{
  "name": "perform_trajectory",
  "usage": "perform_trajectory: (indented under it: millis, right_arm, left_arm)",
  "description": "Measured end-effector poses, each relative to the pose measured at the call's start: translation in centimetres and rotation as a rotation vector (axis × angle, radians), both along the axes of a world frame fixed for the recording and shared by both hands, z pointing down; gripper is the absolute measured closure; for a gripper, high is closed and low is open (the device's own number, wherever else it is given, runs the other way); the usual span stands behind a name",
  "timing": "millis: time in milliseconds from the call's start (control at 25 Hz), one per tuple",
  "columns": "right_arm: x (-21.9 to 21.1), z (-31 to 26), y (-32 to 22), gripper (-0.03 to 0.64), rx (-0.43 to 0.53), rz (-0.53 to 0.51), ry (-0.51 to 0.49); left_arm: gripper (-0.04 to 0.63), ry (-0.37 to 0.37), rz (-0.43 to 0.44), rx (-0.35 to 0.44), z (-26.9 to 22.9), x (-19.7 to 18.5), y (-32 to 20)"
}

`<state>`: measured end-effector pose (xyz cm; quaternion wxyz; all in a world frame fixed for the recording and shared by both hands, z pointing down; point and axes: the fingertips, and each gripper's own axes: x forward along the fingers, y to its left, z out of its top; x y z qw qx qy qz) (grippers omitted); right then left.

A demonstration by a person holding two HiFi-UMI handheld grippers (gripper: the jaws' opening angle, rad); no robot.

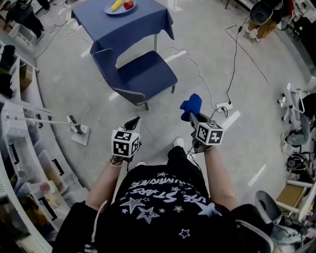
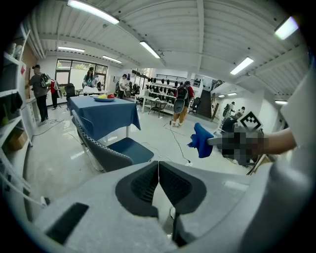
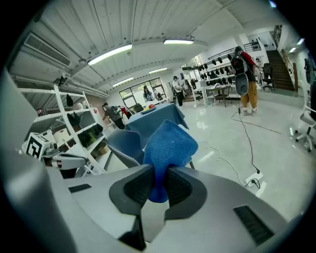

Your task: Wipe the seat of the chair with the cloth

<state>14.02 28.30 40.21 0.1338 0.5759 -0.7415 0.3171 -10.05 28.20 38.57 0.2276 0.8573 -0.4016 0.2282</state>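
While the right claw (image 3: 157, 174) pinches the blue cloth (image 3: 169, 143), left claw (image 2: 158, 167) closed empty, chair (image 1: 146, 76) ahead, shirt (image 1: 163, 195) lettering upside down.

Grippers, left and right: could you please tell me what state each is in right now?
Left gripper: shut, nothing between the jaws.
Right gripper: shut on the blue cloth.

Fruit plate (image 1: 110, 11) sits on blue-draped table (image 1: 129, 30).

Bunched blue cloth (image 1: 191, 105), upright blue chair (image 1: 145, 76), apart
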Motion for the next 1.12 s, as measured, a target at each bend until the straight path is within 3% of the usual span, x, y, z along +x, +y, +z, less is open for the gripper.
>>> perform_trajectory:
  millis: [280,480,840,1120]
  right_arm:
    - [8.0,0.8,-7.1,0.561,-0.018,-0.130,-0.018]
    - [11.0,2.0,-10.1,0.561,-0.043,-0.209,-0.010]
    - [7.7,3.7,-13.6,0.561,-0.078,-0.327,-0.029]
    - [6.6,4.9,-18.0,0.561,-0.132,-0.321,-0.008]
  left_arm:
    - [0.575,-0.013,-0.140,-0.018,-0.6,7.3,-5.5]
    - [0.574,-0.014,-0.233,-0.021,-0.3,9.7,-7.7]
    - [0.574,-0.018,-0.344,-0.049,0.6,8.5,-11.1]
    - [0.575,0.014,-0.330,-0.071,2.4,7.8,-18.0]
